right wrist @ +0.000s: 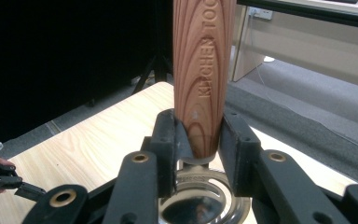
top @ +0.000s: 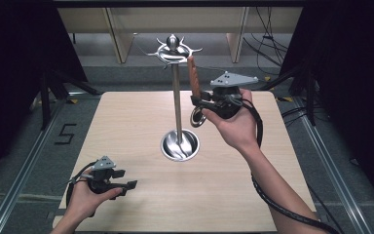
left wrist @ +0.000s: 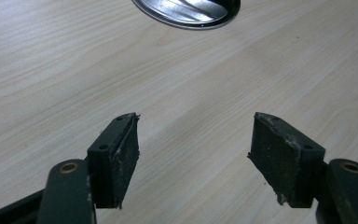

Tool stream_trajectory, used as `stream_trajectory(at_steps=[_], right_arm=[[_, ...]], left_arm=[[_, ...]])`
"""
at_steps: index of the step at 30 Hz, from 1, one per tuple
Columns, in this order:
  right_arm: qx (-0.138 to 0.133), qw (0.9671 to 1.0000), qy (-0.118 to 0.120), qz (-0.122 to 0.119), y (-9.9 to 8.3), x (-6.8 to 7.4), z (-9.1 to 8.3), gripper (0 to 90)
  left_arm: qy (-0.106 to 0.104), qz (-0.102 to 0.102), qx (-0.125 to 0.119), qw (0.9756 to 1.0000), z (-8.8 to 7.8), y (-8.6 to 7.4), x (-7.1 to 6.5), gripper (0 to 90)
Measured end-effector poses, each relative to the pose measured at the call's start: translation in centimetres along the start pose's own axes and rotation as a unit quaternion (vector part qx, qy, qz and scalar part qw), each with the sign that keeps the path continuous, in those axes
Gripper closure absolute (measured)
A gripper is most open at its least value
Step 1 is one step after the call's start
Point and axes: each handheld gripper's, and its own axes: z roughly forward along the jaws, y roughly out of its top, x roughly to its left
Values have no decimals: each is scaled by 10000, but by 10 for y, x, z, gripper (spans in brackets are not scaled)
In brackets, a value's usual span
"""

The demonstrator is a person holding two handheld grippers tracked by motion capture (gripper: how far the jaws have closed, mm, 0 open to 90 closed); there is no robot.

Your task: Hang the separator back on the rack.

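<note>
High view: right gripper [top: 198, 103] raised above the far right part of the wooden table [top: 126, 122], clamped on a kitchen utensil [top: 193, 80] with a wooden handle pointing up and a shiny metal end hanging below the jaws. Handle top just beside the hooked crown of the steel utensil stand [top: 177, 97]; touching or apart, cannot tell. Stand upright at mid-table on its round dished base. Left gripper [top: 125, 179] low at the near left corner, jaws parted, nothing between them.

Left gripper view: left gripper [left wrist: 193, 154] with pads wide apart over bare wood grain, empty. Rim of the stand base [left wrist: 186, 16] at the top edge, well apart.

Right gripper view: right gripper [right wrist: 198, 154] with both pads pressed on the lower end of the wooden handle [right wrist: 204, 70], lettered "KITCHEN TOO…", standing upright. Metal part [right wrist: 198, 200] of the utensil below the pads, exact kind not clear. Left gripper [right wrist: 9, 182] far off at lower left, on the table.
</note>
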Motion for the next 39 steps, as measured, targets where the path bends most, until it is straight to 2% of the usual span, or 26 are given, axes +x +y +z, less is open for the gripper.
stream_trajectory(at_steps=[5, 6, 7, 11, 13, 16, 19, 20, 21, 22, 24, 25, 27, 28, 31, 36, 37, 39], right_arm=[[-20, 10000, -5, -79, 0, -2, 4, 697], [5, 10000, 7, -11, 0, -1, 5, 697], [-14, 10000, 3, -78, 0, -2, 6, 696], [31, 10000, -31, -30, -2, 0, 8, 696], [-21, 9999, -31, -148, -4, -1, 11, 695], [-59, 9999, -118, -43, -5, 1, 12, 694], [55, 9999, -96, -106, -5, 1, 10, 689], [-4, 9999, -79, -125, -5, 1, 11, 679], [-31, 9998, -129, -170, -5, 0, 9, 658], [-34, 9999, -83, -75, -5, 1, 8, 640], [-60, 9997, -107, -202, -5, 0, 4, 595], [-47, 9999, -113, -69, -6, 1, 1, 575], [-65, 9998, -107, -180, -8, 0, -4, 542], [-60, 9998, -128, -109, -10, 0, -6, 532], [-40, 9996, -169, -218, -19, -4, -14, 503], [32, 9996, -257, -95, -40, -13, -30, 485], [101, 9995, -264, -138, -44, -16, -34, 483], [177, 9994, -286, -10, -52, -18, -41, 473]], left_arm=[[7, -1, 4, 10000, 0, 0, 0, 315], [16, 0, -1, 10000, 0, 0, 0, 315], [-20, -4, 21, 10000, 0, 0, 0, 315], [20, 5, 2, 10000, 0, 0, 0, 315], [0, 0, -1, 10000, 0, 0, 0, 315], [-3, 3, -3, 10000, 0, 0, 0, 315], [-1, 0, -7, 10000, 0, 0, 0, 315], [-1, 1, -5, 10000, 0, 0, 0, 315], [4, -1, -4, 10000, 0, 0, 0, 315], [2, -1, -5, 10000, 0, 0, 0, 315], [3, -5, -7, 10000, 0, 0, 0, 315], [2, -7, -6, 10000, 0, 0, 0, 315], [7, -5, -11, 10000, 0, 0, 0, 315], [8, -5, -12, 10000, 0, 0, 0, 315], [10, 1, -23, 10000, 0, 0, 0, 315], [34, -39, -43, 10000, 1, -1, 0, 316], [62, -57, -68, 9999, 1, -1, -1, 316], [64, -61, -52, 9999, 1, -1, 0, 316]])
